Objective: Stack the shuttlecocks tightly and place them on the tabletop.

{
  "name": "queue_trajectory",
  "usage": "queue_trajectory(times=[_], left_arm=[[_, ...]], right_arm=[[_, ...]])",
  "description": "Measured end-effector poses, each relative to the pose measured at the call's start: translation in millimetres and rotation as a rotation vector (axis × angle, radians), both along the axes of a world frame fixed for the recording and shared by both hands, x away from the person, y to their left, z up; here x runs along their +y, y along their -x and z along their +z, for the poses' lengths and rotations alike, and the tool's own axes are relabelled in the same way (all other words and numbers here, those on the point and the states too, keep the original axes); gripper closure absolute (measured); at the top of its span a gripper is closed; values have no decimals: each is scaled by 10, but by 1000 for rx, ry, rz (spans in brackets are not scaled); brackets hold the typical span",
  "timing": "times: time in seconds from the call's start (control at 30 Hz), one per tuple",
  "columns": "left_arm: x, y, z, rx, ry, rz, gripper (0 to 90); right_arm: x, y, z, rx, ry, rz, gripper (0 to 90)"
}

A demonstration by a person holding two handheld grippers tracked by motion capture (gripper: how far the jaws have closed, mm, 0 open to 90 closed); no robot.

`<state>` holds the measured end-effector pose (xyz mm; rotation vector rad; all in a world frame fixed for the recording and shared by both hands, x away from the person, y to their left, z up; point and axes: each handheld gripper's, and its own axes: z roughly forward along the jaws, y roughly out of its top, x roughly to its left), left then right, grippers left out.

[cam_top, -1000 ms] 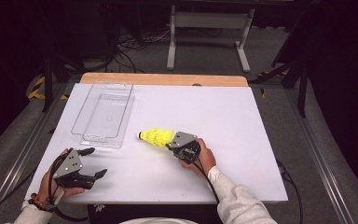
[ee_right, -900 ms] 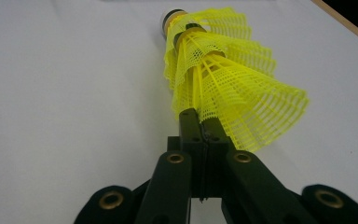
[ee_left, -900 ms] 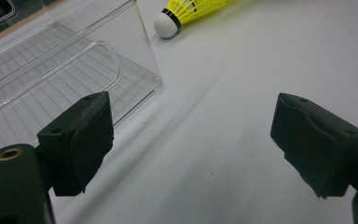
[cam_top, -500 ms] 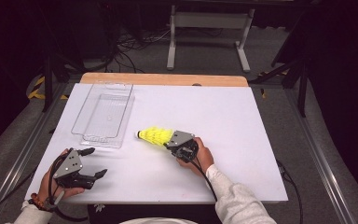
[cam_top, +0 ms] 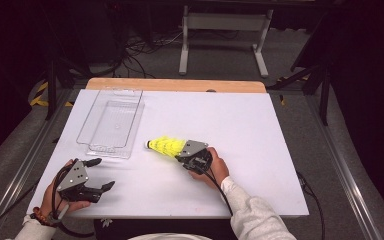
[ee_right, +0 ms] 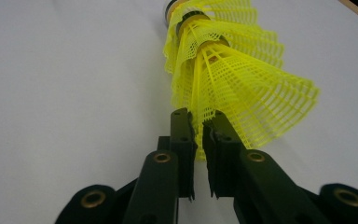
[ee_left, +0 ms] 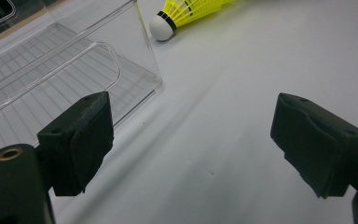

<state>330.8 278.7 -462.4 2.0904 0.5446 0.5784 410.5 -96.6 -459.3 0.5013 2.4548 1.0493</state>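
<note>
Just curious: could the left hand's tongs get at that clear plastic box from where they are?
Probably yes. The left tongs stand open just short of the clear box, with bare table between; the yellow shuttlecocks lie off to the side.

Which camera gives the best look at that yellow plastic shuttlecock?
The right gripper view: the yellow plastic shuttlecock looms close, its mesh skirt sharp. The high view shows it small; the left gripper view catches its white tip.

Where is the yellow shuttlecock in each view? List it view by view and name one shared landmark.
High view: shuttlecock lies mid-table, right of the clear plastic tray.
Left gripper view: top edge, centre, white cork tip beside the tray's corner.
Right gripper view: upper centre, its skirt edge between the right hand-held gripper jaws.
Shared landmark: the white table top.
</note>
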Motion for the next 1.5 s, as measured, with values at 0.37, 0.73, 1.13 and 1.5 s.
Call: queue_trajectory(times=[0.37,0.73,1.13,1.5], left_arm=[[0,6,4,1,6,3,142],[1,3,14,-5,-1,2,142],[-3,-1,17,-8,0,1,142],[-1,0,19,-8,1,1,142]], right_arm=[[-23,-2,0,21,-15,-9,670],[-59,33,30,25,-35,-16,524],[-178,106,134,-12,-108,-23,380],[-191,191,162,-60,-153,-31,197]])
